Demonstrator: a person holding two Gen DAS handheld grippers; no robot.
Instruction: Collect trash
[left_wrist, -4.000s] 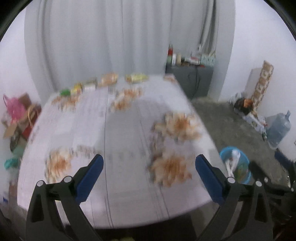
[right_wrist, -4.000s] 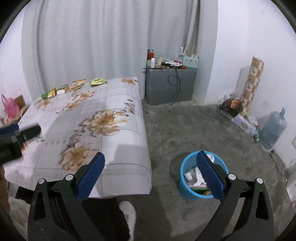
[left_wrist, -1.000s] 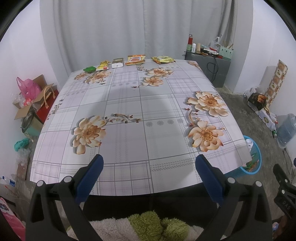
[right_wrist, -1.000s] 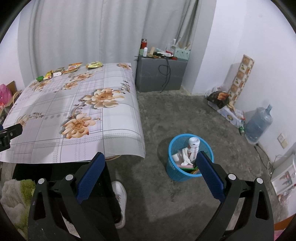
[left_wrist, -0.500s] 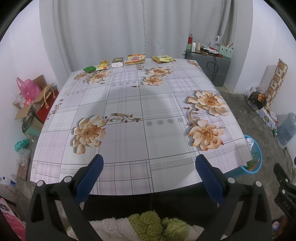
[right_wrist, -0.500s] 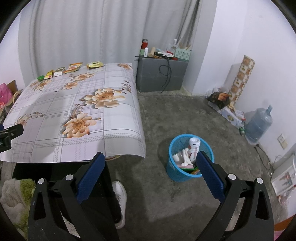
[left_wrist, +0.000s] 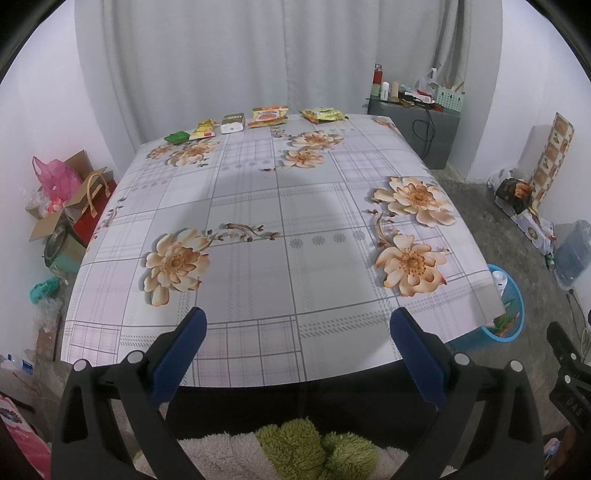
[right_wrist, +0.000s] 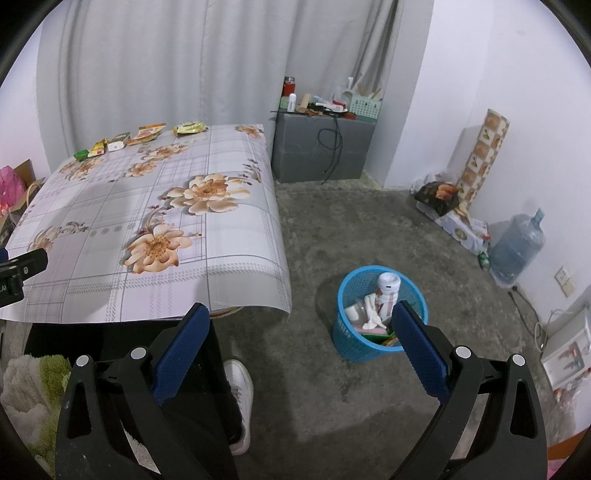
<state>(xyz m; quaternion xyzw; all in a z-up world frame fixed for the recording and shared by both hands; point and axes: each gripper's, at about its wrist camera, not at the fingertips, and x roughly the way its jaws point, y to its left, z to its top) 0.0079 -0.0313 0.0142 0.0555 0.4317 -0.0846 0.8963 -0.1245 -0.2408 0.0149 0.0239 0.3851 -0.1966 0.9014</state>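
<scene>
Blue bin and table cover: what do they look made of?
Blue bin: looks like moulded plastic, with an open mesh wall that shows the trash inside. Table cover: probably glossy vinyl or oilcloth, not woven cloth; it has a soft sheen and its printed hem hangs stiffly, curling at the corner.

Both views are sharp and evenly lit, with fisheye bending and dark corners; a soft broad shadow lies across the table centre.
</scene>
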